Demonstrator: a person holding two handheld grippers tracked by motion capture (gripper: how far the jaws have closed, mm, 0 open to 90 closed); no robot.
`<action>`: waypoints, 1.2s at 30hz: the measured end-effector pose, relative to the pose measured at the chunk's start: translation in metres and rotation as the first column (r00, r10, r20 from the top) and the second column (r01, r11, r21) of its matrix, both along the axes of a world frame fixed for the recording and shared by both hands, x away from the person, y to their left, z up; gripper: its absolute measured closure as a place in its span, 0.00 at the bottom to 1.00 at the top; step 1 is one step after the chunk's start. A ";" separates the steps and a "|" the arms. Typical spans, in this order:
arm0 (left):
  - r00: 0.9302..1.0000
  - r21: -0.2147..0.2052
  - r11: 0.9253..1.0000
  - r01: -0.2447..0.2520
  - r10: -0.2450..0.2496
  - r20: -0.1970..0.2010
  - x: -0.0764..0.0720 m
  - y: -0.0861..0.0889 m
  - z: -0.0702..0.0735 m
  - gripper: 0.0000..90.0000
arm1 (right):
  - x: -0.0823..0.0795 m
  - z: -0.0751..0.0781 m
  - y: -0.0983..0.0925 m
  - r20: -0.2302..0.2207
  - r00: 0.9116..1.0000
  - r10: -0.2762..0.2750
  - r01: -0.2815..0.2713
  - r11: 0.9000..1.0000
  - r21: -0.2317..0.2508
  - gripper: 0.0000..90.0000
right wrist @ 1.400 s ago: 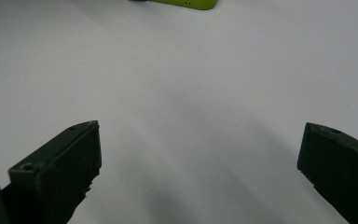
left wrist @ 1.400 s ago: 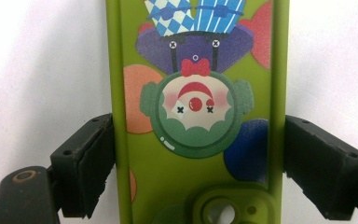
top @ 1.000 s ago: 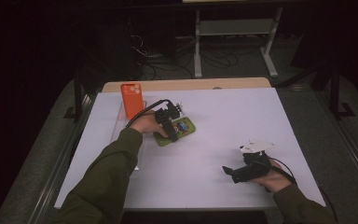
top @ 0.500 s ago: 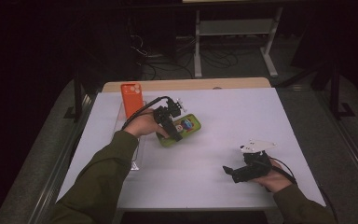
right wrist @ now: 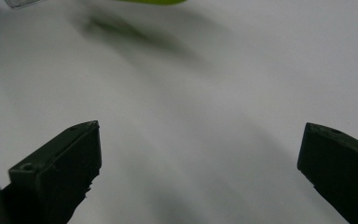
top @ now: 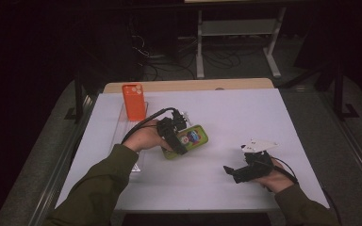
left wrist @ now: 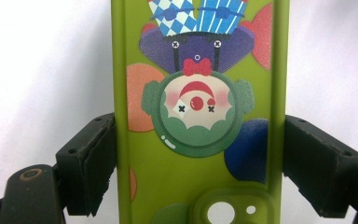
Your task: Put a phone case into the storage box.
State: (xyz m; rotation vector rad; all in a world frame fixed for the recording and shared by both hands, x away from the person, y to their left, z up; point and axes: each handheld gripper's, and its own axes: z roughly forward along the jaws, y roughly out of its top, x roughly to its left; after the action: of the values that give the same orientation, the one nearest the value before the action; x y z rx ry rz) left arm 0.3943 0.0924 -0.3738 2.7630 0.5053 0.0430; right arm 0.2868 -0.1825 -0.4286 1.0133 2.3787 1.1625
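A white table (top: 264,117) seen from above, with a person's 2 forearms in olive-green sleeves coming in from the bottom edge. Each hand carries a black 2-jaw gripper.

The left gripper (top: 181,146) sits near the middle of the table, clamped on a lime-green phone case (top: 191,139). In the left gripper view, its 2 black pads press against the long edges of the case (left wrist: 196,116), 1 on each side. The case fills the middle of that view and bears a cartoon print, seen upside down: a round clown face with a red nose, x-shaped eyes and a green frill, a red bow, and a blue-and-white checked and striped shape above it, with orange, red and dark blue discs around. A camera cut-out shows at the bottom edge. No words or brand marks can be read on it.

At the table's far left, a clear plastic tray (top: 122,136) holds an orange phone case (top: 134,101) standing upright, with camera holes at its top.

The right gripper (top: 233,172) rests low at the right side of the table, well apart from the green case. In the right gripper view its jaws stand wide apart over bare white tabletop, with nothing between them (right wrist: 200,154).
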 end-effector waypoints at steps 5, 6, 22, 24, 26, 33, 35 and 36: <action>1.000 -0.009 1.000 -0.005 0.005 -0.005 -0.001 -0.002 0.000 0.18 | 0.004 0.006 0.011 0.015 1.000 0.012 -0.012 0.999 -0.044 0.00; 1.000 -0.013 1.000 -0.008 0.008 -0.009 -0.002 -0.003 0.000 0.18 | 0.005 0.007 0.013 0.027 1.000 0.015 -0.014 0.999 -0.052 0.00; 0.999 -0.005 1.000 -0.008 0.008 -0.035 0.008 -0.008 -0.001 0.18 | 0.024 0.010 0.044 0.198 0.974 0.114 -0.073 0.976 -0.205 0.00; 0.999 -0.003 1.000 -0.006 0.006 -0.036 0.009 -0.008 0.000 0.18 | 0.026 0.010 0.047 0.220 0.967 0.130 -0.081 0.972 -0.221 0.00; 0.999 -0.002 1.000 -0.003 0.003 -0.037 0.008 -0.009 0.000 0.18 | 0.028 0.011 0.049 0.248 0.956 0.155 -0.090 0.962 -0.256 0.00; 0.999 -0.002 1.000 0.003 -0.004 -0.035 0.008 -0.011 0.001 0.18 | 0.027 0.007 0.057 0.338 0.917 0.210 -0.078 0.927 -0.366 0.00; 0.999 0.002 1.000 -0.001 0.001 -0.042 0.007 -0.012 0.001 0.18 | 0.024 0.004 0.060 0.370 0.902 0.223 -0.063 0.915 -0.399 0.00; 0.999 0.001 1.000 -0.001 0.001 -0.042 0.007 -0.012 0.000 0.18 | 0.023 0.003 0.061 0.387 0.890 0.239 -0.060 0.905 -0.421 0.00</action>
State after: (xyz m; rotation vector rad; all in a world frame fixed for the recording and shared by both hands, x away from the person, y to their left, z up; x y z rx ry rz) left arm 0.4012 0.0805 -0.3736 2.7699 0.5181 -0.0148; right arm 0.3102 -0.1217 -0.4252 0.3859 2.2212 0.7872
